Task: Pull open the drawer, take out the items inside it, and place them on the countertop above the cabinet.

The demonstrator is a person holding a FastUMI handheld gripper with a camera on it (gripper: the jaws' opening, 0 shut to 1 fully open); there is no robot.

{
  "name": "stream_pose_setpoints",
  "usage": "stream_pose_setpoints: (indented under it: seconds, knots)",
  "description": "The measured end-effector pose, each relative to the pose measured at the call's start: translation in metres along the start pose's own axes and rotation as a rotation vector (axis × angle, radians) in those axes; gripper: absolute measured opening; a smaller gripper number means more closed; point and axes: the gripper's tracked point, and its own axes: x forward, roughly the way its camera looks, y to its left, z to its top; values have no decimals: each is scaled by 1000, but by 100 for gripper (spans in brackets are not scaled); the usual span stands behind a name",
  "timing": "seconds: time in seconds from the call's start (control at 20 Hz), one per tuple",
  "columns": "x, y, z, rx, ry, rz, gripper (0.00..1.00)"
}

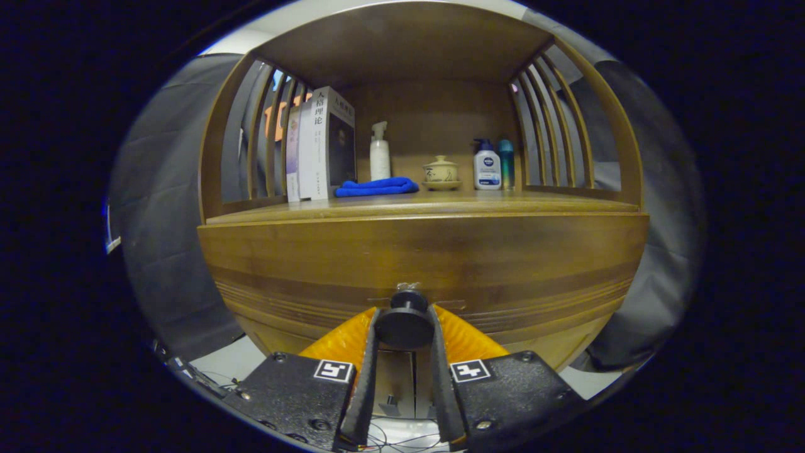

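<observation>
A wooden cabinet stands straight ahead, its drawer front (421,258) a wide brown panel under the countertop (427,204). A round black knob (404,324) sticks out from the middle of the drawer front. My gripper (404,327) is shut on that knob, one orange-backed finger (371,352) pressing on each side. The drawer front lies flush with the cabinet and its inside is hidden.
On the countertop stand several books (321,148), a white spray bottle (379,154), a folded blue cloth (376,187), a lidded ceramic cup on a saucer (441,173), a white pump bottle (487,165) and a teal can (506,165). Slatted wooden sides flank the shelf. Cables lie on the floor below.
</observation>
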Motion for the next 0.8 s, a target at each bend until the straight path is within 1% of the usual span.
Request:
stream_pose_setpoints:
  seconds: [0.2,0.3,0.5,0.8]
  knots:
    - [0,0,0,-5,11,20,35]
    - [-1,-1,0,-8,25,19,32]
    - [-8,0,-2,-19,33,21,32]
    - [-47,2,-13,-28,32,38,32]
